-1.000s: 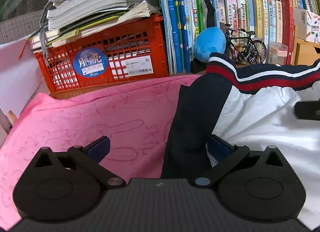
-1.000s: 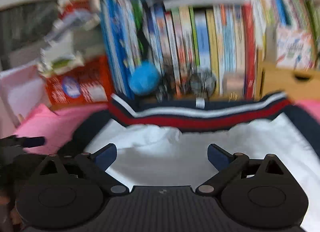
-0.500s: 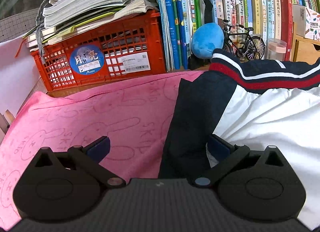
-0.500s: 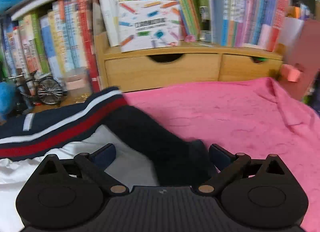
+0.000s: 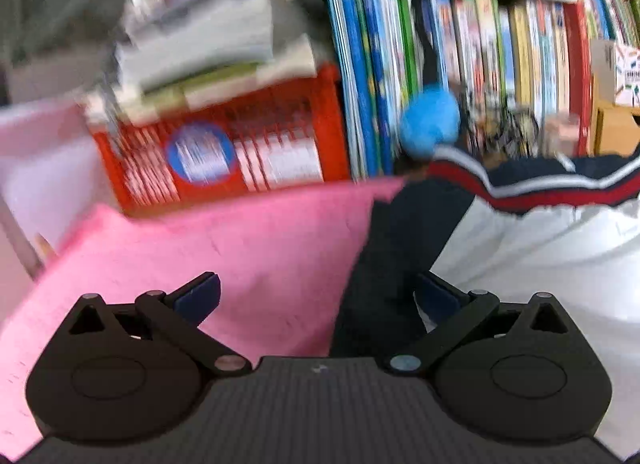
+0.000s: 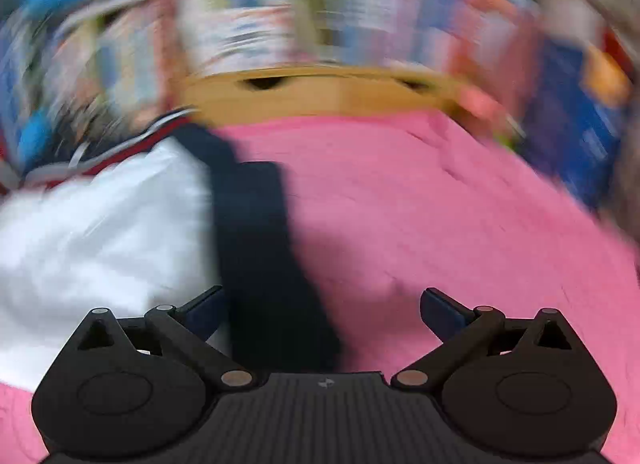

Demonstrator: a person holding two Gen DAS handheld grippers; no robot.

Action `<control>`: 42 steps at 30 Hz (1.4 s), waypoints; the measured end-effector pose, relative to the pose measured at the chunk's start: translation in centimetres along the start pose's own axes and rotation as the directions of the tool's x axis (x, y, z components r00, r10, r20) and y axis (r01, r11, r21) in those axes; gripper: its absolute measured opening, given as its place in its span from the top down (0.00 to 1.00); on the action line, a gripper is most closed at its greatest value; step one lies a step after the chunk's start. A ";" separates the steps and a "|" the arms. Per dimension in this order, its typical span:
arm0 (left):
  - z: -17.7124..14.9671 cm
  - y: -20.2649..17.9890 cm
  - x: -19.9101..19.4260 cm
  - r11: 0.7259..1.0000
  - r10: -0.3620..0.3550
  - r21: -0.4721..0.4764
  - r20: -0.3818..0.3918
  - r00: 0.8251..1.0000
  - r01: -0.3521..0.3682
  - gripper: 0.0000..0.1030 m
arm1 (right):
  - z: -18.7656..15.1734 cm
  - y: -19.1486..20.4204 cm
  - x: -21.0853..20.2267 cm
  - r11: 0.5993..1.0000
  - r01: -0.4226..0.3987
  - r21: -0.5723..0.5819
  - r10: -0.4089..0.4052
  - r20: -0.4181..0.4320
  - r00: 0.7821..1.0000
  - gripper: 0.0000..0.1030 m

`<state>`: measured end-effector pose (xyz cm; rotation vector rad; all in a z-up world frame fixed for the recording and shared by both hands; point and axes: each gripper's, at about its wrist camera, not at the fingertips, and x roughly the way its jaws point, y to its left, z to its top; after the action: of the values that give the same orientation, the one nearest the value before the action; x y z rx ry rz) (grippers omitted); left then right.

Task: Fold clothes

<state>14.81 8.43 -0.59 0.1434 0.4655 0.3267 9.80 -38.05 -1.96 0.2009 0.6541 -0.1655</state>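
Left gripper [image 5: 316, 296]: jaws spread wide, nothing held between them. The right-hand pad sits over the dark navy sleeve [image 5: 384, 264] of the garment, the left-hand pad over the pink cloth [image 5: 240, 240]; contact with the fabric cannot be determined. Right gripper [image 6: 322, 306]: jaws likewise spread wide and holding nothing. Its left pad lies at the boundary between the white body panel and the opposite navy sleeve [image 6: 256, 248], which runs down between the fingers; its right pad is over bare pink cloth [image 6: 440, 215]. The garment [image 5: 540, 264], a white top with navy sleeves and a navy, white and red striped band along its far edge, lies spread flat on the pink cloth, occupying the right portion of the left wrist view and the left portion of the right wrist view. Beyond the cloth, the left wrist view shows a red crate [image 5: 224, 151] loaded with stacked papers, a row of upright books [image 5: 500, 55] and a blue plush ball [image 5: 430, 123] at the garment's far edge. The right wrist view shows a wooden drawer unit [image 6: 320, 93] behind the cloth. Both views are motion-blurred, the right heavily so; finer background detail is illegible.
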 end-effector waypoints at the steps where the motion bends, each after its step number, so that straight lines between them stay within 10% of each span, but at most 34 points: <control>1: 0.1 -0.4 -0.8 1.000 0.023 0.016 0.032 0.999 -0.024 0.00 | -0.6 -1.8 -0.9 0.995 -0.056 0.078 0.055 0.013 0.998 0.00; 7: 1.4 -2.6 -7.1 0.994 -0.050 0.104 0.098 0.994 0.039 0.00 | -2.9 -5.9 -2.1 0.905 -0.303 0.298 0.291 0.087 0.953 0.00; 14: 0.9 -7.5 -11.2 0.956 -0.281 0.087 -0.015 0.960 0.281 0.00 | -3.0 -4.7 -0.8 0.822 -0.435 0.367 0.418 0.130 0.899 0.00; 32: -2.3 -13.7 -9.2 0.964 -0.201 0.155 -0.120 0.972 0.218 0.00 | -0.8 -0.8 2.4 0.885 -0.321 0.336 0.302 0.110 0.947 0.00; 42: -2.2 -13.2 -8.9 0.963 -0.222 0.128 -0.132 0.966 0.239 0.00 | -1.6 -1.6 1.6 0.760 -0.425 0.491 0.409 0.147 0.901 0.00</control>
<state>9.97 -6.89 -1.59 0.2086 0.6161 0.0719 9.78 -39.38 -4.35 0.8583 0.5060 0.0963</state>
